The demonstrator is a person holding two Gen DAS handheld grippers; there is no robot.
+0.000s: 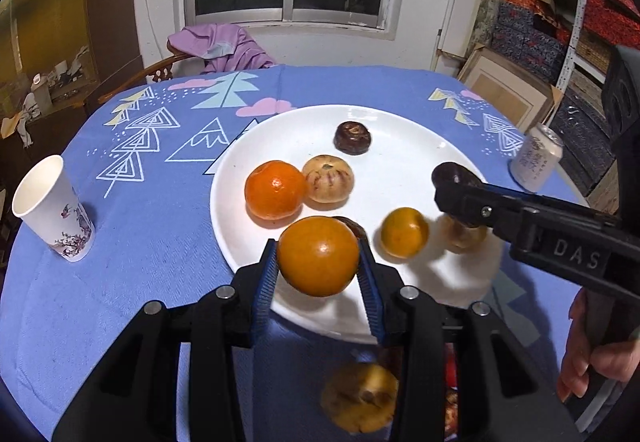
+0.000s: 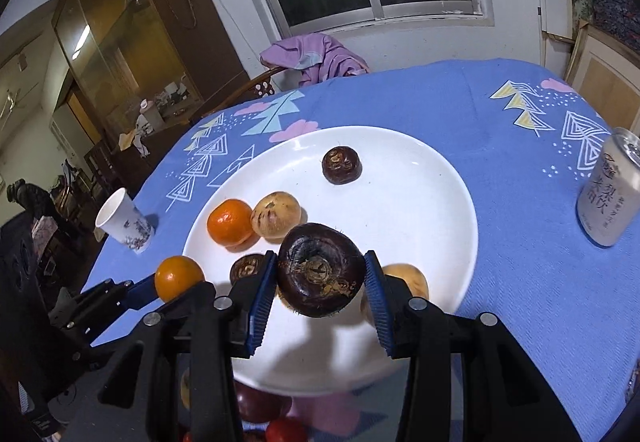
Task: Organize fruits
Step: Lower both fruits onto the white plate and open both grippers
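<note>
1. My left gripper [image 1: 319, 262] was clamped on an orange [image 1: 318, 256], pinched between both blue pads and raised over the near rim of the white plate [image 1: 400, 126].
2. That orange was round, glossy and deep yellow-orange.
3. My right gripper [image 2: 320, 284] held a dark brown fruit [image 2: 320, 270] between its pads, above the plate.
4. It looked squat and wrinkled, with a pale stem scar facing the camera.
5. On the plate lay another orange [image 1: 274, 189], a tan fruit [image 1: 328, 178] touching it, and a small dark fruit [image 1: 352, 138] farther back.
6. A paper cup [image 1: 52, 208] and a can [image 1: 536, 158] stood on the blue tablecloth [image 1: 120, 302].
</note>
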